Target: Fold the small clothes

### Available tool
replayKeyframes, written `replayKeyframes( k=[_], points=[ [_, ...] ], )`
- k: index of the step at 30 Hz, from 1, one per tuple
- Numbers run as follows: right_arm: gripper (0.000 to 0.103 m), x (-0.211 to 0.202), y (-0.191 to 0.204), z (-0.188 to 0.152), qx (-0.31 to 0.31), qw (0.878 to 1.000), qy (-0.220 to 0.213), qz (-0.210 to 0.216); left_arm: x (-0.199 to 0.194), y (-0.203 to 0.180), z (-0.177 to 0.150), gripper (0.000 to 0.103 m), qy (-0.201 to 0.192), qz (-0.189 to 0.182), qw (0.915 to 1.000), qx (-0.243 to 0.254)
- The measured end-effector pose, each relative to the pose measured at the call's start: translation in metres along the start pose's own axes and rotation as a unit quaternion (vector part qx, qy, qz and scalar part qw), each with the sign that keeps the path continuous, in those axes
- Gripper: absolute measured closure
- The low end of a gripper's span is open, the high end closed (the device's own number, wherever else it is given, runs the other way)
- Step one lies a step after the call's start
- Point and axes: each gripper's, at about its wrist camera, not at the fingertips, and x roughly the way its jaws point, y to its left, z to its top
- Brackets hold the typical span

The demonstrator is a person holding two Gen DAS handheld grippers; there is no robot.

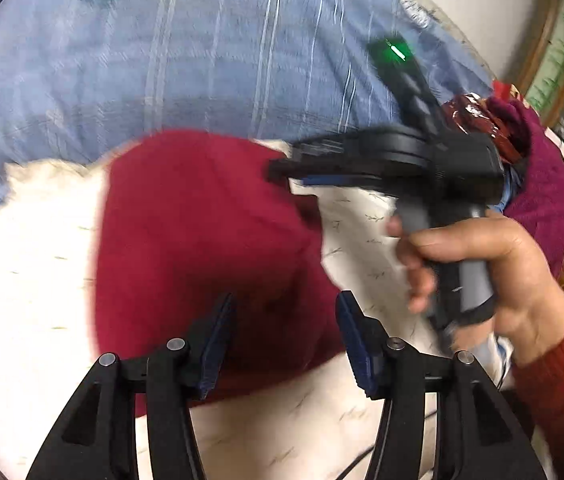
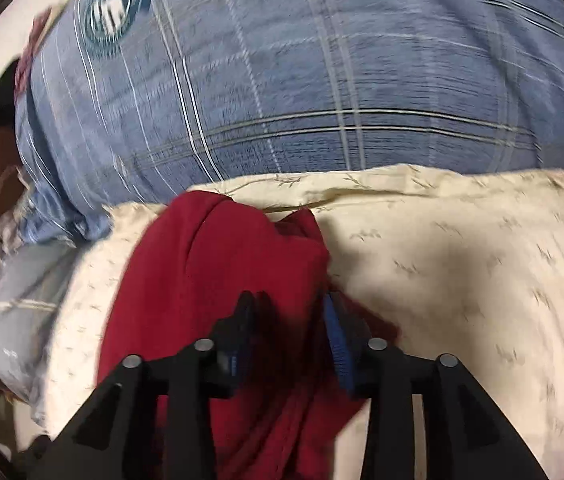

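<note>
A dark red garment [image 1: 201, 248] lies on a cream patterned cloth [image 1: 29, 280], bunched rather than flat. My left gripper [image 1: 286, 312] is open just above its near part, jaws spread and empty. My right gripper [image 1: 282, 170] shows in the left wrist view, held in a hand, its tips at the garment's far right edge. In the right wrist view the right gripper [image 2: 290, 312] has its jaws apart with red garment [image 2: 209, 264] between and under them; a grip cannot be told. Both views are motion blurred.
A blue plaid bedcover [image 1: 209, 64] lies behind the cream cloth [image 2: 462, 264]. A purple fleece item [image 1: 542, 184] and a dark red shiny wrapper [image 1: 478, 116] sit at the right. A wooden frame [image 1: 554, 52] stands far right.
</note>
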Motion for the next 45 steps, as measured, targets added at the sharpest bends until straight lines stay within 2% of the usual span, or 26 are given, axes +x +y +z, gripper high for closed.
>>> replayKeyframes(
  k=[2, 4, 5, 6, 7, 10, 11, 13, 14, 17, 19, 20, 24, 25, 30, 32, 37, 42, 45],
  points=[
    [0.049, -0.018, 0.004, -0.013, -0.005, 1.0, -0.007, 0.001, -0.022, 0.011, -0.004, 0.047, -0.014, 0.04, 0.999, 0.011],
    [0.048, -0.035, 0.013, -0.029, -0.01, 1.0, -0.015, 0.026, -0.037, 0.03, -0.011, 0.045, -0.025, 0.088, 0.9957, 0.011],
    [0.044, -0.04, 0.015, -0.033, -0.007, 0.999, -0.016, 0.037, -0.04, 0.038, -0.013, 0.045, -0.026, 0.101, 0.9945, 0.005],
    [0.036, -0.042, 0.017, -0.038, -0.003, 0.999, -0.015, 0.051, -0.042, 0.047, -0.015, 0.045, -0.025, 0.109, 0.9938, -0.006],
    [0.032, -0.039, 0.022, -0.044, 0.005, 0.998, -0.007, 0.07, -0.042, 0.057, -0.016, 0.046, -0.018, 0.111, 0.9934, -0.025],
    [0.03, -0.018, 0.035, -0.059, 0.018, 0.996, 0.031, 0.086, -0.038, 0.071, -0.024, 0.046, -0.007, 0.092, 0.9932, -0.071],
    [0.034, -0.013, 0.039, -0.063, 0.015, 0.996, 0.037, 0.083, -0.033, 0.074, -0.024, 0.046, -0.001, 0.09, 0.9928, -0.079],
    [0.068, -0.004, 0.045, -0.072, -0.007, 0.997, 0.043, 0.055, -0.029, 0.077, -0.026, 0.046, 0.005, 0.088, 0.9922, -0.088],
    [0.084, -0.007, 0.046, -0.077, -0.024, 0.999, 0.032, 0.037, -0.029, 0.077, -0.024, 0.046, 0.007, 0.085, 0.9924, -0.089],
    [0.089, -0.026, 0.05, -0.096, -0.078, 0.997, -0.008, -0.008, -0.027, 0.07, -0.024, 0.046, 0.004, 0.083, 0.9933, -0.08],
    [0.094, -0.029, 0.05, -0.106, -0.105, 0.994, -0.015, -0.036, -0.023, 0.077, -0.021, 0.045, 0.0, 0.096, 0.9926, -0.074],
    [0.095, -0.026, 0.047, -0.107, -0.103, 0.994, -0.01, -0.038, -0.019, 0.079, -0.02, 0.045, 0.002, 0.102, 0.992, -0.074],
    [0.094, -0.027, 0.051, -0.105, -0.105, 0.993, -0.008, -0.044, -0.001, 0.077, -0.02, 0.045, 0.004, 0.094, 0.9921, -0.084],
    [0.093, -0.032, 0.053, -0.105, -0.103, 0.994, -0.011, -0.044, 0.006, 0.077, -0.02, 0.045, 0.008, 0.103, 0.9915, -0.08],
    [0.069, -0.063, 0.054, -0.097, -0.074, 0.995, -0.053, -0.043, 0.021, 0.075, -0.024, 0.044, 0.013, 0.124, 0.9906, -0.056],
    [0.066, -0.065, 0.062, -0.089, -0.076, 0.993, -0.077, -0.045, 0.026, 0.074, -0.024, 0.044, 0.014, 0.127, 0.9904, -0.052],
    [0.066, -0.038, 0.079, -0.068, -0.08, 0.993, -0.079, -0.03, 0.033, 0.074, -0.024, 0.041, 0.008, 0.125, 0.9908, -0.051],
    [0.071, 0.004, 0.072, -0.06, -0.093, 0.991, -0.059, -0.076, 0.037, 0.083, -0.025, 0.034, 0.004, 0.114, 0.9917, -0.058],
    [0.072, 0.015, 0.06, -0.067, -0.085, 0.992, -0.055, -0.071, 0.04, 0.088, -0.025, 0.029, 0.005, 0.11, 0.9921, -0.061]
  ],
)
